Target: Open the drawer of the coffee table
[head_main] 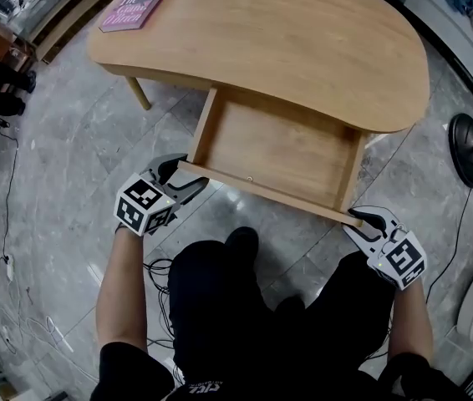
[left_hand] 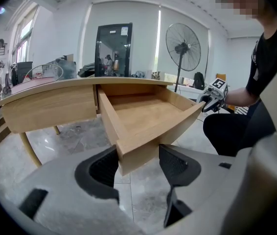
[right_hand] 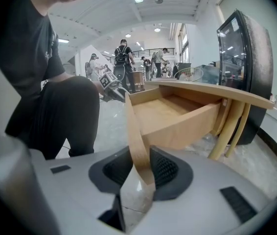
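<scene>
- Drawer [head_main: 278, 144] pulled well out from under coffee table [head_main: 287, 40], front edge toward the crouching person, open tiled floor [head_main: 61, 157] either side.
- Left gripper [head_main: 185, 176] clamped wide on the front's left corner; right gripper [head_main: 358, 217] pinched on its thin right end.
- Forearms stretched forward outside both knees, angled down.
- Pink book [head_main: 136, 2] at tabletop's far edge.

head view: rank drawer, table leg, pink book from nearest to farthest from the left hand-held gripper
1. drawer, its front corner held in the left hand-held gripper
2. table leg, just beyond
3. pink book, far tabletop edge
</scene>
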A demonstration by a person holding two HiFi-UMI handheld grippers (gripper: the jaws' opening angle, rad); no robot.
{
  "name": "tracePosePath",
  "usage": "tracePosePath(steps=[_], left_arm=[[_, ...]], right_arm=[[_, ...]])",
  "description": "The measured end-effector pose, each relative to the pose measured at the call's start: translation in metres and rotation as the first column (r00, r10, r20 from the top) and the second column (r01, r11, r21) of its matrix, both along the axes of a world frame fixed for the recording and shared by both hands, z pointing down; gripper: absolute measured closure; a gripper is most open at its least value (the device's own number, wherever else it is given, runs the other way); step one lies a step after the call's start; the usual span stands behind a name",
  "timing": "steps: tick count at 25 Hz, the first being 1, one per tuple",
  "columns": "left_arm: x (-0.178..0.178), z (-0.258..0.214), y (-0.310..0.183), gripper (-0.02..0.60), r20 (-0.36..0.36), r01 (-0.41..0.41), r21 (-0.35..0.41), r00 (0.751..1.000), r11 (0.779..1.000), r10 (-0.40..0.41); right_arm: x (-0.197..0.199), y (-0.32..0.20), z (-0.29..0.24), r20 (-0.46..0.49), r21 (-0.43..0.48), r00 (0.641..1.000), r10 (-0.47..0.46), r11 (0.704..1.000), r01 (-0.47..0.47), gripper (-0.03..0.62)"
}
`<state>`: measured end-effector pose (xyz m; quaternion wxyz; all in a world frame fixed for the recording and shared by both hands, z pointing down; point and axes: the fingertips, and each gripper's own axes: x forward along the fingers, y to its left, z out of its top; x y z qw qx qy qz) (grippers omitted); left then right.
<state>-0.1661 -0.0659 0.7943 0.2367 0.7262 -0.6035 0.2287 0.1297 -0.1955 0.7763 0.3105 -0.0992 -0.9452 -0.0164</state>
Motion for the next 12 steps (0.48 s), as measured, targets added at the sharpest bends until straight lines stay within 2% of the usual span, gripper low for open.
tracePosePath(steps=[7, 12], left_arm=[[0.0042, 0.0004, 0.0078, 0.316, -0.038, 0.007, 0.033, 0.999, 0.999, -0.006], [0.0034, 0.0044, 0.0092, 0.319, -0.006, -0.010, 0.008, 1.000, 1.000, 0.010]], right_arm=[[0.0021, 0.0014, 0.0020, -0.008, 0.005, 1.000, -0.021, 1.000, 0.021, 0.482], [0.0033, 0.0048, 0.0040, -0.021, -0.009, 1.000, -0.022, 1.000, 0.022, 0.479]])
